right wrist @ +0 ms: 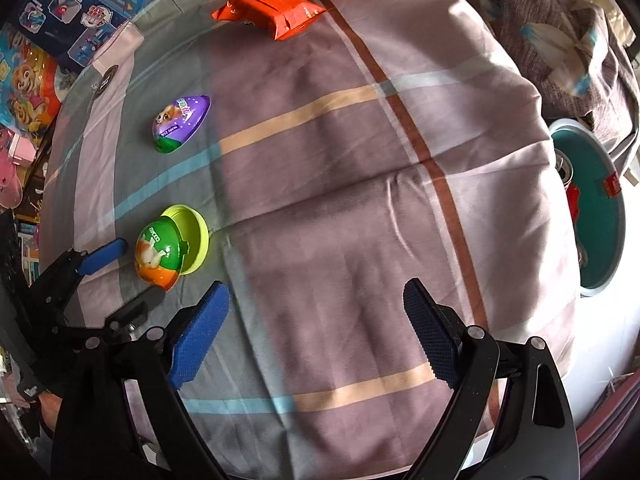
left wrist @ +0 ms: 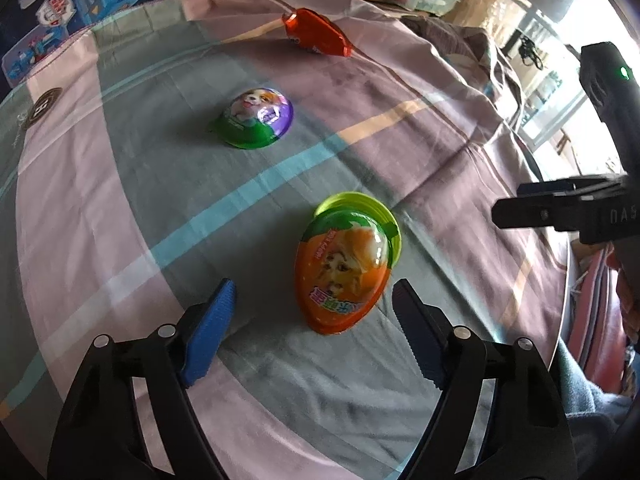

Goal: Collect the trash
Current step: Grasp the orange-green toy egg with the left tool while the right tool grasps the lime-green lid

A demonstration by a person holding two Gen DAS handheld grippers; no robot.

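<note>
**Black frames, blue pads**

The left gripper (left wrist: pixel 312 312) has glossy black arms with silver rivets behind the jaws and ribbed blue pads (left wrist: pixel 212 328) with saw-toothed inner edges. The right gripper (right wrist: pixel 316 332) matches: black linkage, round silver pins, textured blue pads (right wrist: pixel 200 336). Its black housing carries a green light and pale lettering.

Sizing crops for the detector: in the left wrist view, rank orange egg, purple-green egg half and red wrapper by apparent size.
1. Orange egg, largest, though nearest the camera.
2. Purple-green egg half.
3. Red wrapper, smallest as seen; it lies farthest away, so true size is unsure.
</note>
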